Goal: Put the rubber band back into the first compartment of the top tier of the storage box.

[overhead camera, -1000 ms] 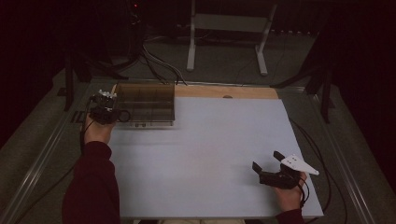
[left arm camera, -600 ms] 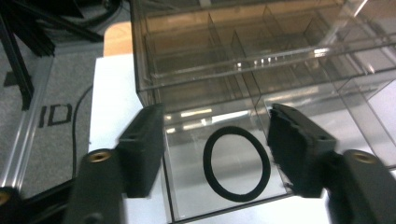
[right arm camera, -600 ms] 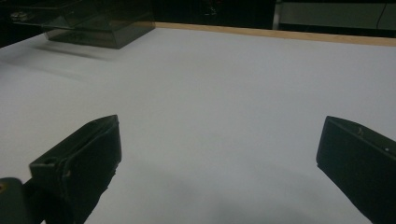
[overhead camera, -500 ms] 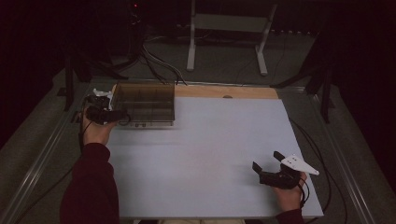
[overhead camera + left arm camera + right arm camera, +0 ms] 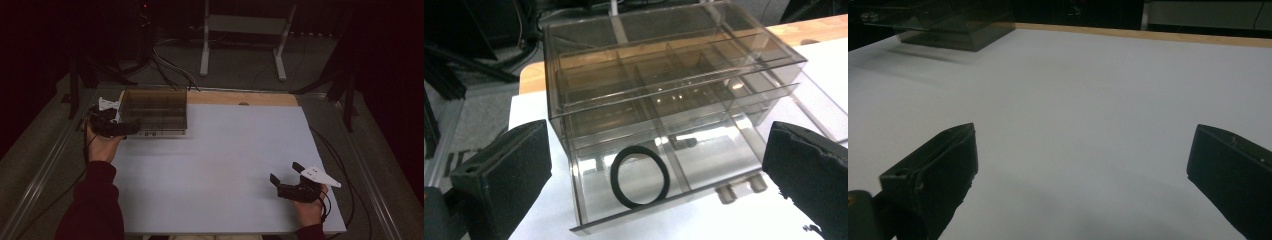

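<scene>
A smoky clear drawer box (image 5: 155, 111) stands at the table's far left. Seen close in the left gripper view, the drawer box (image 5: 664, 85) has its bottom drawer (image 5: 704, 165) pulled out. A black ring (image 5: 640, 176) lies flat in that drawer's left compartment. My left gripper (image 5: 131, 129) is at the box's front left corner. In its own view the left gripper (image 5: 656, 165) is open wide, jaws either side of the drawer, touching nothing. My right gripper (image 5: 286, 172) hovers open over the near right of the table. Nothing sits between the right gripper's (image 5: 1083, 150) fingers.
The white table top (image 5: 225, 160) has a wooden strip (image 5: 240, 98) along its far edge. In the right gripper view the drawer box (image 5: 943, 25) stands far off at the upper left. Cables (image 5: 170, 67) and a metal stand (image 5: 240, 40) lie on the floor beyond.
My left gripper has shifted slightly toward the near side along the box's left front corner. The right gripper has stayed put.
</scene>
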Demonstrator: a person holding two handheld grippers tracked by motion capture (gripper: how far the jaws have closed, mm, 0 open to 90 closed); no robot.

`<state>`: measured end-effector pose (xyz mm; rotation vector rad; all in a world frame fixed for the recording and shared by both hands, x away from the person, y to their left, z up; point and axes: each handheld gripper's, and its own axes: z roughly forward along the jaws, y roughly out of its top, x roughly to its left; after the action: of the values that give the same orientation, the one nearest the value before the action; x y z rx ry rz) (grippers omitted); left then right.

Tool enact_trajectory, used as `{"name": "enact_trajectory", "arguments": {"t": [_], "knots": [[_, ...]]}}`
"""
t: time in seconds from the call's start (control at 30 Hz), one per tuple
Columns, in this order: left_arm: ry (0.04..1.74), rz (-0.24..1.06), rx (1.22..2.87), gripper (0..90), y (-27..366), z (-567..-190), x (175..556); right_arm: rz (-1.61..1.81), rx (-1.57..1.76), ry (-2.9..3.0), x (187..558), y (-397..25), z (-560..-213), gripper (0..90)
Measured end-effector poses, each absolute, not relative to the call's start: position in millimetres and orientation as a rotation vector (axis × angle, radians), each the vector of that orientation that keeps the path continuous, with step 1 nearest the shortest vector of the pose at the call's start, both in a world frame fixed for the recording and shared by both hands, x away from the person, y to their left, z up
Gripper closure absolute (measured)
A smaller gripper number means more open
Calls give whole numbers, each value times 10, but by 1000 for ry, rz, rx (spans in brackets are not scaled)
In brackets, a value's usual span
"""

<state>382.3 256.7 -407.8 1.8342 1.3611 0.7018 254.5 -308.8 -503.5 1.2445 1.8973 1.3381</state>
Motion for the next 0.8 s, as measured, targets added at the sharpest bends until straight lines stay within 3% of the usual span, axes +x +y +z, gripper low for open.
{"name": "enact_trajectory", "arguments": {"t": [0.8], "knots": [[1152,756,1922,5,2155,-4008,3315,1340,1240,1901,2537,-3076,-5034,1]]}}
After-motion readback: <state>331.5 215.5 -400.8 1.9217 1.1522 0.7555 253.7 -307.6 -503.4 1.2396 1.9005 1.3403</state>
